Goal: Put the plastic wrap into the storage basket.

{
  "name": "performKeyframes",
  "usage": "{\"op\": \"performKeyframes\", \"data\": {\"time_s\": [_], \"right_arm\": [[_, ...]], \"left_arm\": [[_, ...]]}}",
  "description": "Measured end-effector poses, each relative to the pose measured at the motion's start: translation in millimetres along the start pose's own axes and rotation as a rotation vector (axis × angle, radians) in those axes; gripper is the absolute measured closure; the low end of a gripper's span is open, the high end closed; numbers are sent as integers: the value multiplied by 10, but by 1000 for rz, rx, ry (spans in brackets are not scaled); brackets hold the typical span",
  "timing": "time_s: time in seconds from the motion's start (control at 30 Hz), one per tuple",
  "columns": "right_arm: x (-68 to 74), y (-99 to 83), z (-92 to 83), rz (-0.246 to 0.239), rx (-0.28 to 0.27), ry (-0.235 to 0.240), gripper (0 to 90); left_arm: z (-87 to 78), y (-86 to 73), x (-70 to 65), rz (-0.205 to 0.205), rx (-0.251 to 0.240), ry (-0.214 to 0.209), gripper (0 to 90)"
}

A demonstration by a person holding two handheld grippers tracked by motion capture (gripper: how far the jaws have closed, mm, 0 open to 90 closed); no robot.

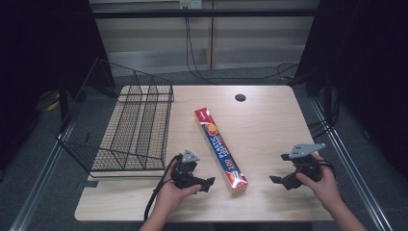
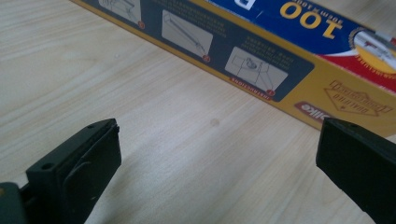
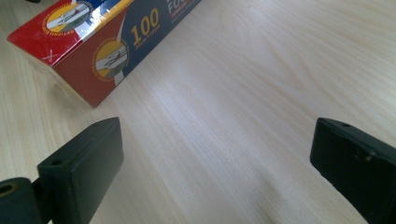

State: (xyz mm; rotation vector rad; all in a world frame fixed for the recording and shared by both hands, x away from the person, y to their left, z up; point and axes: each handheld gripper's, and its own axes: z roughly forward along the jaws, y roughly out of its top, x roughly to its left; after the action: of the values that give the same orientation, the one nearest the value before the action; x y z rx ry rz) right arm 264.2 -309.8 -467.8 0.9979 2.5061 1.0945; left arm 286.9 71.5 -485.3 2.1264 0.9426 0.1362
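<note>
On a pale wooden table (image 1: 269, 130), a long food-wrap box (image 1: 220, 150) lies between the left gripper (image 1: 204, 182) and right gripper (image 1: 279, 181), both spread wide, neither touching it.

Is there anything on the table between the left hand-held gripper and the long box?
Nothing: bare wood separates the left hand-held gripper from the long box, as the left gripper view and the high view show.

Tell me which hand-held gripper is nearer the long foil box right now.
Left. The left hand-held gripper sits just beside the foil box near its close end, jaws open. The right hand-held gripper is farther off on the box's other side, also open.
</note>
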Motion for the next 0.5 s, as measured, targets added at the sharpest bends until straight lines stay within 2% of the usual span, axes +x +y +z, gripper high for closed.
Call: {"op": "performKeyframes", "data": {"time_s": [0.07,0.1,0.13,0.3,0.4,0.5], "right_arm": [[-1,0,-7,0,-5,-4,26],[-8,0,-17,4,-7,-5,25],[-12,-5,-28,13,-14,-13,24],[-16,-16,-25,3,-14,-24,26],[-31,-37,-53,17,-27,-37,25],[-41,-45,-65,24,-31,-44,25]], "left_arm": [[-6,21,-1,2,5,4,0],[3,25,-12,-14,-8,3,0],[-8,40,-9,-3,9,11,0],[7,100,-51,-11,10,11,0],[-12,162,-40,-42,1,7,0],[-22,200,-23,-54,7,14,0]]}}
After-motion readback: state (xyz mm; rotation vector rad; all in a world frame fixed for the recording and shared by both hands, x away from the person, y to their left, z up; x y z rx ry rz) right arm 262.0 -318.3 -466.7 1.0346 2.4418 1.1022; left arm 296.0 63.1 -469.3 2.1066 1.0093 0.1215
